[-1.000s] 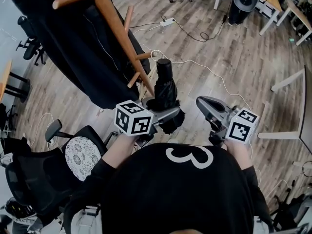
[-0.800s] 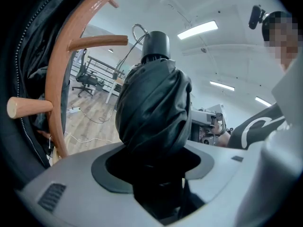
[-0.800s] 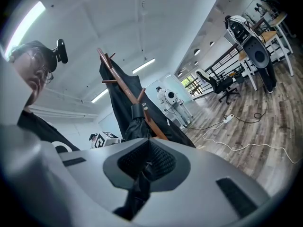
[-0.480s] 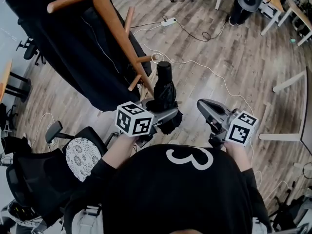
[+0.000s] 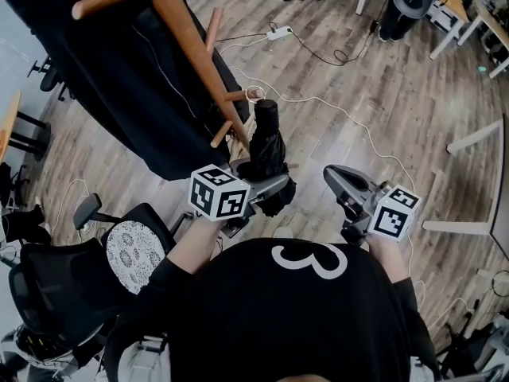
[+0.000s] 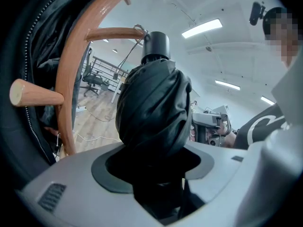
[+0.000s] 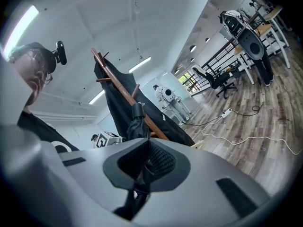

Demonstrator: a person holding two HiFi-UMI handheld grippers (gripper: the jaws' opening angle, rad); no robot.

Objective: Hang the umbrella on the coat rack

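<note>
Clamping the folded umbrella (image 6: pixel 154 108) round its bundled canopy, the left gripper (image 6: pixel 152 162) has its jaws spread wide, with black fabric bulging between the pads. The right gripper (image 7: pixel 143 161) hangs well apart at about three o'clock from it in the head view, jaws together on nothing.

From where I stand the umbrella looks light. It seems soft and squashy on the outside, with stiff ribs and a shaft underneath. That slick cloth could slide or twist inside a grip, so I would call the low hold on the canopy workable but spongy. The hard handle (image 6: pixel 156 45) would give a firmer purchase.

It is a compact black model held upright. The canopy is loosely gathered in glossy folds, and the stubby cylindrical handle sits at twelve o'clock. A thin pale wrist loop (image 6: pixel 138 30) shows at eleven o'clock from the handle, right at the tip of a wooden peg (image 6: pixel 111 33). It seems to lie over the peg, though I cannot be sure.

The peg belongs to the coat rack (image 5: pixel 195 54), whose slanting wooden pole runs toward eleven o'clock and carries a black coat (image 5: pixel 119 86).
</note>
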